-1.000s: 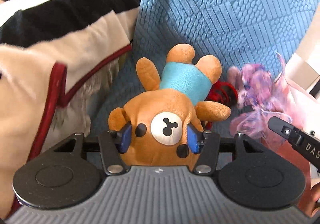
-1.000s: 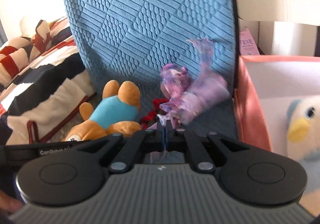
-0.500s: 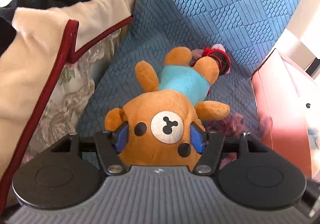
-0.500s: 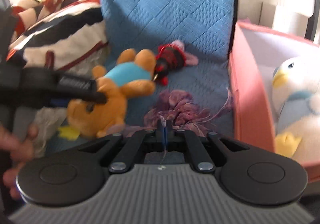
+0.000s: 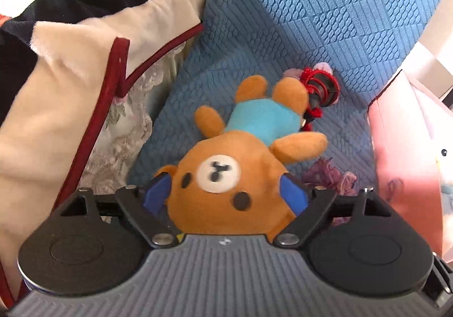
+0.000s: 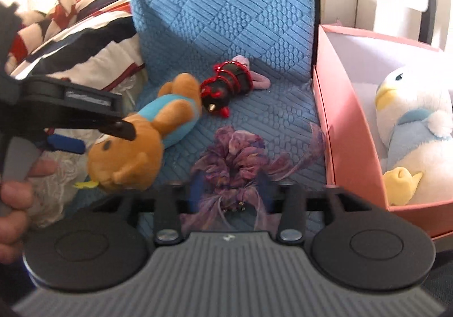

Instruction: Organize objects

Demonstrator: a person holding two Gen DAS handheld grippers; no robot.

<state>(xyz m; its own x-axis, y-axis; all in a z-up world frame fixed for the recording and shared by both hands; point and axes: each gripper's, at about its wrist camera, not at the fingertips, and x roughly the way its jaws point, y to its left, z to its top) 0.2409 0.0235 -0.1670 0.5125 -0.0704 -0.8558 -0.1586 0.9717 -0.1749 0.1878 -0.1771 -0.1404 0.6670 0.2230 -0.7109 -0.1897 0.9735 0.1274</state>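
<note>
The left gripper (image 5: 225, 194) is pitched steeply downward. Its jaws have just been opening, and the blue pads (image 5: 293, 194) are spread to either side of the bear's head (image 5: 223, 189), which lies between them; firm pressing by the pads cannot be confirmed. In the right wrist view, the left gripper is seen held by a hand (image 6: 14, 198), fingers wrapped around its handle. The right gripper (image 6: 229, 189) is angled downward. Its jaws have just been opening, and the purple fabric flower (image 6: 240, 161) is framed between the parted, motion-blurred fingers.
</note>
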